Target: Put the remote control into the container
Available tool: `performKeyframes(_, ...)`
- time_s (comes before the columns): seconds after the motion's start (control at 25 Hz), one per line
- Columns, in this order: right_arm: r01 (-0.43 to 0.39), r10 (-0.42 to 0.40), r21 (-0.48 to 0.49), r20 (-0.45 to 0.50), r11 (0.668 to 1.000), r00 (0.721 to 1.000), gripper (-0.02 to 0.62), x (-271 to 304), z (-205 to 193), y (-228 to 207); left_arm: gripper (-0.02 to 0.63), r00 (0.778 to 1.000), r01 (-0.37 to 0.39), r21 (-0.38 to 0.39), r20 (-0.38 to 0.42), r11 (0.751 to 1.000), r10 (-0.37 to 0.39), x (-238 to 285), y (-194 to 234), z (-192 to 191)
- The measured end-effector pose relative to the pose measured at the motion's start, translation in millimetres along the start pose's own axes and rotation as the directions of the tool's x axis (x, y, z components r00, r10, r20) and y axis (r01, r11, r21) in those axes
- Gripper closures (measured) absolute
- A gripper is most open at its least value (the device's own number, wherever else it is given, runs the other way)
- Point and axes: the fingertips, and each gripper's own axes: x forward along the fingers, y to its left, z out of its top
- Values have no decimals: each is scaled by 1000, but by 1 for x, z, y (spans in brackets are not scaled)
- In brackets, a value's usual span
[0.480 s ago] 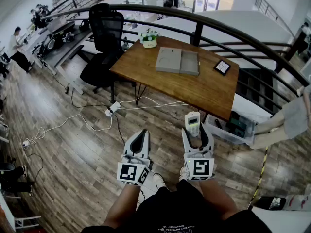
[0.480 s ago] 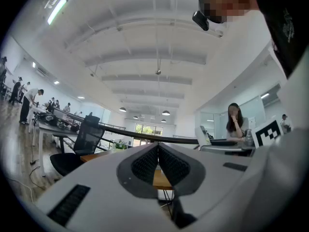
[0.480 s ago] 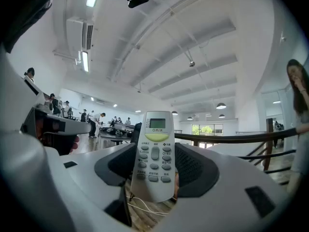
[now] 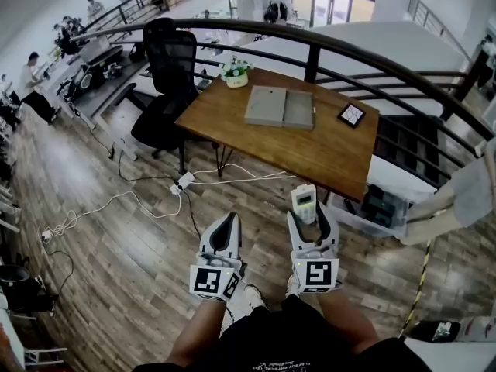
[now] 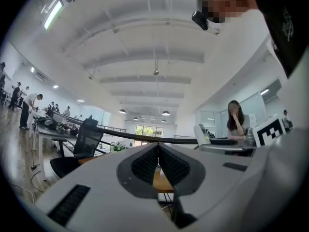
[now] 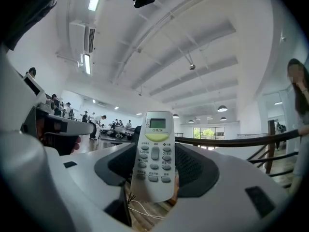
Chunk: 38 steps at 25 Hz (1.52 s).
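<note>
Remote control point(image 6: 153, 151) clamped upright between jaws of right gripper point(image 4: 311, 217), left gripper point(image 4: 228, 222) just beside it, jaws pressed together, container point(image 4: 280, 107) on table point(image 4: 325, 149) well ahead.

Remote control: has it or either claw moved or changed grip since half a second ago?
Almost nothing has changed. The right claw is still shut on the remote, and the left claw is still shut and empty. Nothing was taken or let go. The table and the grey container on it sit slightly lower in the head view, which looks like a small shift of the camera.
</note>
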Motion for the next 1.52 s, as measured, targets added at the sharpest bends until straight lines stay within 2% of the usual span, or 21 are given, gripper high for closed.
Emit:
performKeyframes(0.2,-25,23,33,53,999,998,330,-1,10,-13,600,1000,-13,31,-21,999,14,18,-14,-1)
performKeyframes(0.48,-66,62,87,55,994,997,330,-1,9,-51,600,999,1,88,-37,996,2,48,-49,-4)
performKeyframes(0.92,-122,113,93,98,988,989,331,8,12,-97,600,999,-12,115,-45,993,17,92,-94,-8)
performKeyframes(1.2,-150,137,119,110,981,984,331,23,10,-111,600,998,-43,122,-43,992,48,107,-97,-8)
performKeyframes(1.52,-164,152,116,107,979,983,331,54,3,-107,600,997,-59,118,-43,991,64,127,-71,-14)
